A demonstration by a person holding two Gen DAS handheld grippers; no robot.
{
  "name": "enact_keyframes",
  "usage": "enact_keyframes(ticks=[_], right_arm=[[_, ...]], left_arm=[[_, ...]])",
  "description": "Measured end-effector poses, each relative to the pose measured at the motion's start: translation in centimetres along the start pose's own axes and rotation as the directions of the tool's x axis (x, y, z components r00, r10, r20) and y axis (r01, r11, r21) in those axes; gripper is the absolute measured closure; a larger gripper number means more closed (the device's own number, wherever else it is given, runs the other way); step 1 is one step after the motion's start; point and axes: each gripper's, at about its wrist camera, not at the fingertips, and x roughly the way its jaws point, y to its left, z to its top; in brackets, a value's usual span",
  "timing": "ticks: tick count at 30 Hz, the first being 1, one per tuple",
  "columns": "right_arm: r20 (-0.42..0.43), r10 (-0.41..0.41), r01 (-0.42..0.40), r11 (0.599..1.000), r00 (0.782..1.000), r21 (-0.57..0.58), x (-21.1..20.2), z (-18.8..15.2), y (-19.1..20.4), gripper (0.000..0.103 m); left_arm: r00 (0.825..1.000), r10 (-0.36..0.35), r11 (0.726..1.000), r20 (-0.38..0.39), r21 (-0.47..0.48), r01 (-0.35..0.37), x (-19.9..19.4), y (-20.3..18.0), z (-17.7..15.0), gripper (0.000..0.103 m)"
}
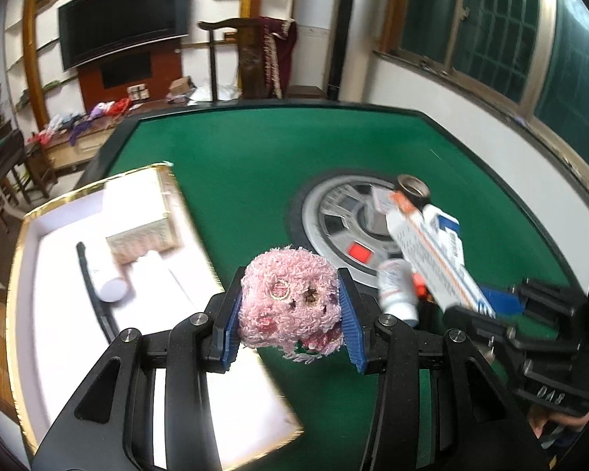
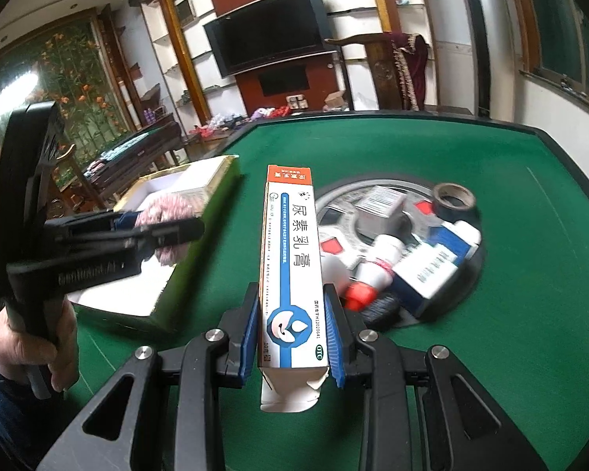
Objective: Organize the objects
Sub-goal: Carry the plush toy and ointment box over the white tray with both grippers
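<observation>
My left gripper (image 1: 290, 322) is shut on a pink fluffy ball (image 1: 290, 306), held above the green table beside the gold-rimmed white box (image 1: 23, 274). The same ball (image 2: 165, 212) shows in the right wrist view over that box (image 2: 200, 259). My right gripper (image 2: 292, 337) is shut on a long white ointment carton (image 2: 290, 259) with an orange end and blue stripe; its near flap hangs open. In the left wrist view that carton (image 1: 432, 251) slants over the round hub (image 1: 333, 219).
In the box lie a white bottle (image 1: 106, 274), a cream carton (image 1: 145, 231) and a black strip (image 1: 92, 286). The hub (image 2: 467, 286) holds a tape roll (image 2: 453, 196), blue-and-white boxes (image 2: 432, 271) and a red-capped bottle (image 2: 377, 271). A hand (image 2: 31, 349) grips the left tool.
</observation>
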Motion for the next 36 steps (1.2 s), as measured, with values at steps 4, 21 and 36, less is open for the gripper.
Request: enact_keyframes(ticks=[4, 21, 36], right_arm=[[-0.018, 0.035, -0.035, 0.999, 0.999, -0.019, 0.9, 0.7, 1.4, 0.074], [-0.11, 0.178, -0.193, 0.969, 0.978, -0.152, 6.0, 2.9, 11.6, 0.074], [-0.247, 0.167, -0.205, 0.97, 0.955, -0.134, 12.3, 2.2, 14.6, 0.074]], left_arm=[[0.999, 0.035, 0.997, 0.003, -0.07, -0.035, -0.4, 3.2, 0.4, 0.06], [0.972, 0.216, 0.911, -0.088, -0.34, -0.234, -0.9, 16.5, -1.0, 0.06], [0.957, 0.231, 0.895, -0.176, -0.348, -0.28, 1.2, 18.0, -1.8, 0.06]])
